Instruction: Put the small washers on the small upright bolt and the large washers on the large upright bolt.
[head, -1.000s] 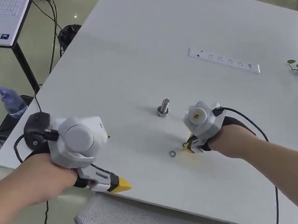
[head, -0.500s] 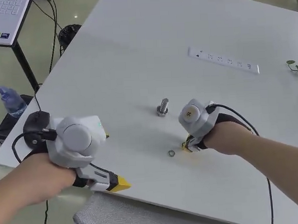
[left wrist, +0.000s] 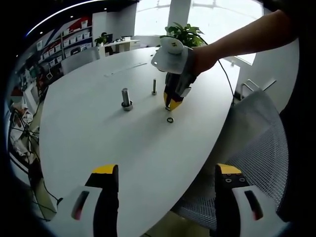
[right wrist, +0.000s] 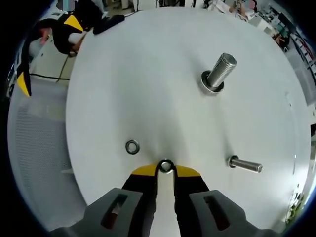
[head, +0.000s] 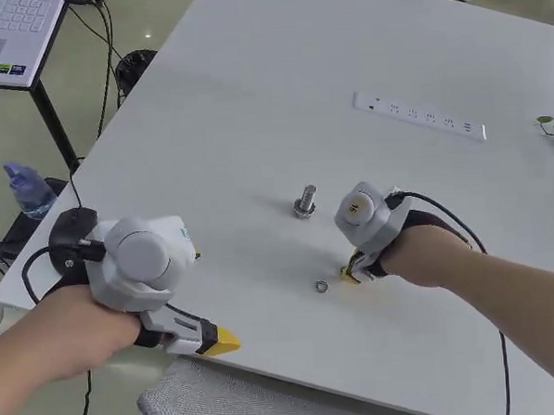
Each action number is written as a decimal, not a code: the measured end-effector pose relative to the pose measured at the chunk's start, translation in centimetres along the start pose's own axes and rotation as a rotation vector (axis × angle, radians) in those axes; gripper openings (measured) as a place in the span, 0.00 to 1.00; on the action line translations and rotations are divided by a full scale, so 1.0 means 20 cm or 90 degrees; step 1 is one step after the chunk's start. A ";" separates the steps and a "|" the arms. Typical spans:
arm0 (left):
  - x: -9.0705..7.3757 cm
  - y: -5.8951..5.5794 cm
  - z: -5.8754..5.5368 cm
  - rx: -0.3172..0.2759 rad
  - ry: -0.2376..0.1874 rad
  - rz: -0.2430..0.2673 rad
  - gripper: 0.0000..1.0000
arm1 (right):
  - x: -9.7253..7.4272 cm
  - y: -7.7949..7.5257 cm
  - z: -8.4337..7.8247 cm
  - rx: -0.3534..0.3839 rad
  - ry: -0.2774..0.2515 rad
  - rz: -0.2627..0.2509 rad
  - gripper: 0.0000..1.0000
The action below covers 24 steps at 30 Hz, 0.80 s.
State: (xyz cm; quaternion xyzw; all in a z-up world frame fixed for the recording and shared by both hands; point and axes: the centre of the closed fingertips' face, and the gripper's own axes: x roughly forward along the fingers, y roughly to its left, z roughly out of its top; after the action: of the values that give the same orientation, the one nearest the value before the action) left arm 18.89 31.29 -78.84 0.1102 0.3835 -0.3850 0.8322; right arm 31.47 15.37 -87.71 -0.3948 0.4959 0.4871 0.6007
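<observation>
Right gripper [right wrist: 166,173]: jaws drawn nearly together, tips down on the white table [head: 253,97], pinching a small washer [right wrist: 166,166] edge to edge.

Small upright bolt [right wrist: 245,165] lies just right of the jaws in the right gripper view. In the scene that puts it far and slightly right of the tips, near. Its shank stands vertical in the left gripper view.

Large upright bolt [right wrist: 217,74] is farther off, far-left, with one washer at its foot.

Loose washer [right wrist: 132,146] lies flat just left of the tips, apart from them.

Left gripper [left wrist: 167,170]: jaws wide apart, empty, at the near-left edge, well away from both bolts.

Judgement: the right gripper is much the nearer. Next comes a short carry to the small bolt, hole lined over the vertical shank.
</observation>
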 end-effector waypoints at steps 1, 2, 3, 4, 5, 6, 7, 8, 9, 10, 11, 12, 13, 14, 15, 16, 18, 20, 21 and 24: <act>0.00 0.01 0.00 0.000 0.001 0.002 0.80 | 0.00 0.00 0.00 0.001 -0.001 0.001 0.12; 0.00 0.01 0.00 -0.002 0.000 0.005 0.80 | 0.00 0.00 0.00 0.001 -0.002 0.002 0.12; -0.01 0.02 0.00 -0.004 0.000 0.006 0.81 | 0.00 0.00 0.00 0.001 -0.004 0.002 0.12; -0.01 0.02 0.00 -0.004 -0.002 0.007 0.81 | -0.01 0.01 0.00 0.002 -0.003 0.002 0.12; -0.01 0.02 0.01 -0.004 -0.003 0.008 0.81 | -0.01 0.00 -0.01 0.000 -0.004 0.001 0.12; -0.01 0.03 0.01 -0.006 -0.005 0.010 0.81 | -0.01 0.00 -0.01 0.001 -0.005 -0.001 0.12; -0.01 0.04 0.01 -0.007 -0.007 0.011 0.81 | -0.02 0.00 -0.01 0.002 -0.005 0.000 0.12; -0.01 0.04 0.01 -0.009 -0.009 0.012 0.81 | -0.03 -0.01 -0.02 0.008 -0.007 0.000 0.12; -0.01 0.05 0.02 -0.011 -0.011 0.012 0.81 | -0.04 -0.01 -0.02 0.009 -0.009 0.000 0.12; 0.00 0.05 0.02 -0.012 -0.016 0.012 0.82 | -0.05 -0.01 -0.03 0.012 -0.011 -0.002 0.12; 0.00 0.04 0.04 -0.015 -0.029 0.007 0.83 | -0.05 -0.02 -0.04 0.014 -0.012 -0.003 0.12; 0.00 0.04 0.05 -0.018 -0.030 0.006 0.84 | -0.06 -0.02 -0.04 0.016 -0.013 -0.003 0.12; 0.00 0.04 0.05 -0.016 -0.033 0.008 0.84 | -0.07 -0.02 -0.05 0.016 -0.013 -0.003 0.12; 0.00 0.04 0.05 -0.015 -0.033 0.010 0.84 | -0.07 -0.02 -0.06 0.016 -0.013 -0.003 0.12; 0.00 0.04 0.06 -0.012 -0.034 0.011 0.84 | -0.08 -0.03 -0.08 0.018 -0.011 -0.004 0.12; 0.00 0.05 0.06 -0.011 -0.032 0.013 0.84 | -0.08 -0.03 -0.08 0.018 -0.011 -0.005 0.12; 0.00 0.05 0.06 -0.013 -0.036 0.015 0.84 | -0.10 -0.05 -0.11 0.020 -0.011 -0.007 0.12; 0.00 0.05 0.07 -0.015 -0.042 0.016 0.85 | -0.12 -0.06 -0.12 0.025 -0.015 -0.002 0.12; 0.00 0.06 0.07 -0.017 -0.042 0.017 0.85 | -0.14 -0.06 -0.13 0.025 -0.021 0.002 0.12; -0.01 0.07 0.07 -0.017 -0.044 0.023 0.85 | -0.17 -0.08 -0.14 0.030 -0.024 -0.003 0.12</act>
State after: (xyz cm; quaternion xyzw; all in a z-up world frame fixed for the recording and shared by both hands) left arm 20.59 31.73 -77.96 0.0925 0.3578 -0.3684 0.8531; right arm 32.41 11.65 -84.88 -0.3723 0.4951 0.4809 0.6205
